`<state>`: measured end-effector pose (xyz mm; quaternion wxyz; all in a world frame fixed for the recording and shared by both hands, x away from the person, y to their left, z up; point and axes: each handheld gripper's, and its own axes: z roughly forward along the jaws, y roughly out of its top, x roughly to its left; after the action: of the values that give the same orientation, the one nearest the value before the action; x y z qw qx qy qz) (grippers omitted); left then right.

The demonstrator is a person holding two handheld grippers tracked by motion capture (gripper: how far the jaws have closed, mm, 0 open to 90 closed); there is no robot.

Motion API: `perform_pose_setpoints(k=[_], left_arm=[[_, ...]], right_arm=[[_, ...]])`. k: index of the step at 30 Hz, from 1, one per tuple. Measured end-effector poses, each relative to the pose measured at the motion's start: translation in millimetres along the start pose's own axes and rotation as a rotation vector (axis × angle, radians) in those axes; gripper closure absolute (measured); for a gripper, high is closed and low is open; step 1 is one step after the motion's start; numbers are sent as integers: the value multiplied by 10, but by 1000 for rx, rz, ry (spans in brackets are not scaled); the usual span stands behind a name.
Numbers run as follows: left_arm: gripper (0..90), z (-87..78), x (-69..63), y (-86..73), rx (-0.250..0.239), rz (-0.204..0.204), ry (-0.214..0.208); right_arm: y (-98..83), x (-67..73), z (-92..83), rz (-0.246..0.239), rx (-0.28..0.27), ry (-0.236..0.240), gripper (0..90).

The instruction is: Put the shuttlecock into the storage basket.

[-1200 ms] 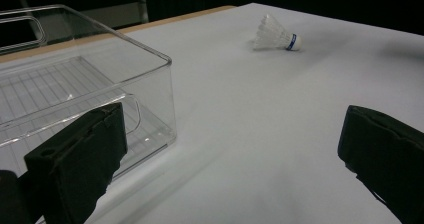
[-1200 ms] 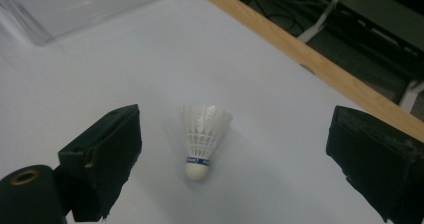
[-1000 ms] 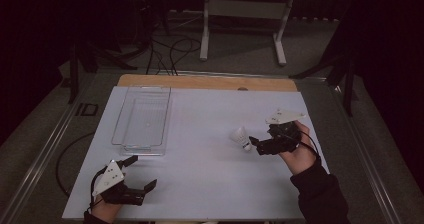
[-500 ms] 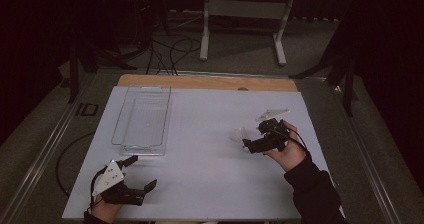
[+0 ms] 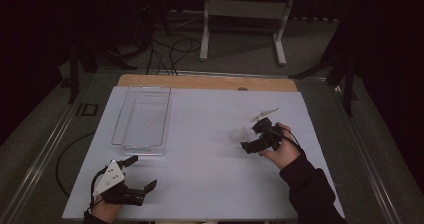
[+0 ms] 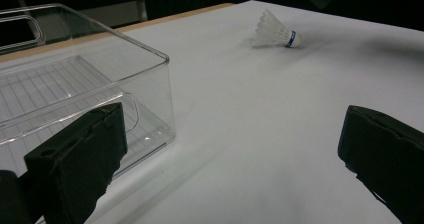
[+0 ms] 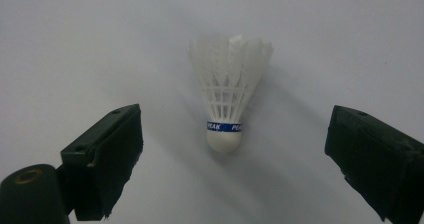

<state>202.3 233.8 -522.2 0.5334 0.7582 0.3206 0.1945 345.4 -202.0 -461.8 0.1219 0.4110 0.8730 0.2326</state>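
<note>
Shuttlecock (image 7: 226, 104) lies outside clear bin (image 5: 142, 119); bin empty.

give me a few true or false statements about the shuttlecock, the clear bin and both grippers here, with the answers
1. The shuttlecock lies on the white table. True.
2. The right gripper is shut on the shuttlecock. False: its fingers stand open on either side, not touching it.
3. The clear bin holds the shuttlecock. False: the bin is empty.
4. The left gripper is open, near the bin's near corner. True.
5. A blue band rings the shuttlecock near its cork. True.
</note>
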Motion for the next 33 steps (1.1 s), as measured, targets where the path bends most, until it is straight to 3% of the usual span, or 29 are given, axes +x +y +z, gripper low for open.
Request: perform_pose_setpoints(k=[10,15,21,33], left_arm=[[0,0,-2,0,0,4,-1],[0,-1,0,0,-1,2,-3],[0,-1,3,-1,-4,-4,-5],[0,0,1,-1,-4,-3,-6]], right_arm=[[16,-16,123,24,78,6,105],[21,-6,185,5,121,-1,121],[36,-10,237,21,150,8,141],[50,-37,400,77,267,32,202]])
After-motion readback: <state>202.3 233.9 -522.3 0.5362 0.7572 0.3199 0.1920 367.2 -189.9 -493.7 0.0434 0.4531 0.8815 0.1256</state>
